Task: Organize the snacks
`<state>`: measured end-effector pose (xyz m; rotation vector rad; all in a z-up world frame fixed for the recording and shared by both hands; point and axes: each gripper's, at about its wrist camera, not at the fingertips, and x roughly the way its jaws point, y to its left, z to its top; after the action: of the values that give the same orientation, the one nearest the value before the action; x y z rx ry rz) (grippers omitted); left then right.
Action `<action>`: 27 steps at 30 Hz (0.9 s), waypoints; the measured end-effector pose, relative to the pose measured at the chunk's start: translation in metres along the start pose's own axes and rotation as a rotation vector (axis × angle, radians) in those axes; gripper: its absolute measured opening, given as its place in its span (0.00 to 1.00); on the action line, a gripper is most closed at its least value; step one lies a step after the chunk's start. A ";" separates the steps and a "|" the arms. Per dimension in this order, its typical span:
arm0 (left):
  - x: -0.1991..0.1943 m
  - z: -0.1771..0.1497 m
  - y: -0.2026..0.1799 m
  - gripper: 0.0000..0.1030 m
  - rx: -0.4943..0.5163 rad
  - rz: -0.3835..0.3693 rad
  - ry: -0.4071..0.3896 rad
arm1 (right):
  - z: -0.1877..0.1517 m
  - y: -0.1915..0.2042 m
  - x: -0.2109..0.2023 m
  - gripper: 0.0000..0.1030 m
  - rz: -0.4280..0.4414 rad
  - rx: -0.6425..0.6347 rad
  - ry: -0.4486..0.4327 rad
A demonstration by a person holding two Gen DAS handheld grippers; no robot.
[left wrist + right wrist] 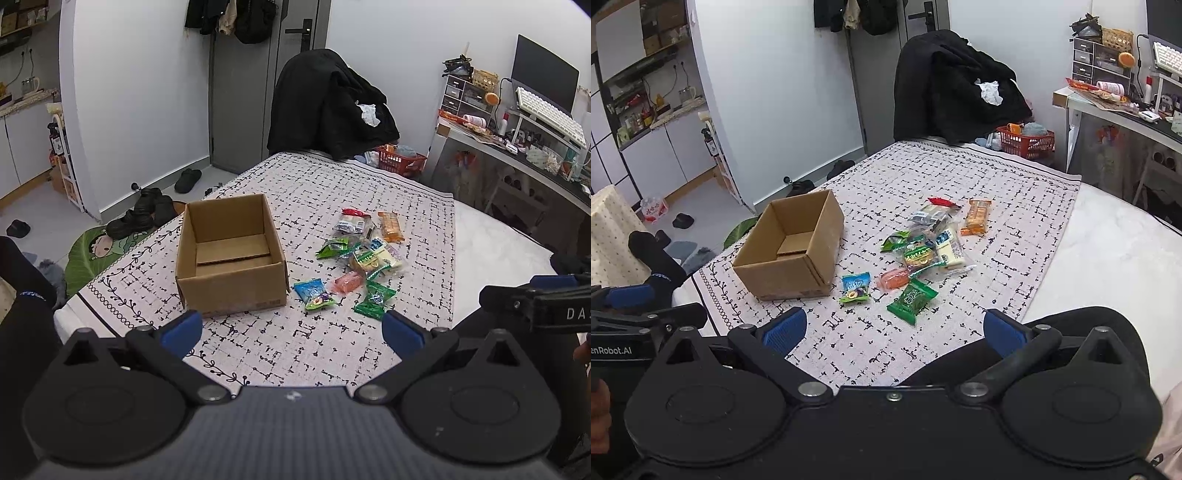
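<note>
Snacks [360, 254]: I see small bright wrappers, heaped ahead of my fingers.
Box [231, 254]: brown cardboard, open, empty.
Left gripper [291, 332]: fingers apart.
Right gripper [894, 330]: fingers apart.

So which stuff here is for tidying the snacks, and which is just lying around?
For the job:
cardboard box, open and empty
snack packets piled beside it
blue packet
green packet
orange packet

Just lying about:
black coat on the chair
red basket
shoes on the floor
keyboard
</note>
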<state>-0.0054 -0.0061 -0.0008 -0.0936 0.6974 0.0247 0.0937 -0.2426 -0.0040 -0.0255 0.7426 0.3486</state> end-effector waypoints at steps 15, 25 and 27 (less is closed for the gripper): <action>-0.003 0.000 0.001 1.00 -0.006 -0.012 -0.016 | 0.002 0.001 -0.001 1.00 -0.005 0.004 -0.006; -0.004 -0.001 0.005 1.00 -0.014 -0.015 -0.016 | 0.002 0.006 -0.001 1.00 0.003 -0.012 -0.011; -0.004 -0.001 0.005 1.00 -0.014 -0.018 -0.015 | 0.002 0.005 -0.001 1.00 0.001 -0.006 -0.014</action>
<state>-0.0095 -0.0016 0.0011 -0.1133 0.6809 0.0130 0.0929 -0.2374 -0.0012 -0.0285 0.7278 0.3513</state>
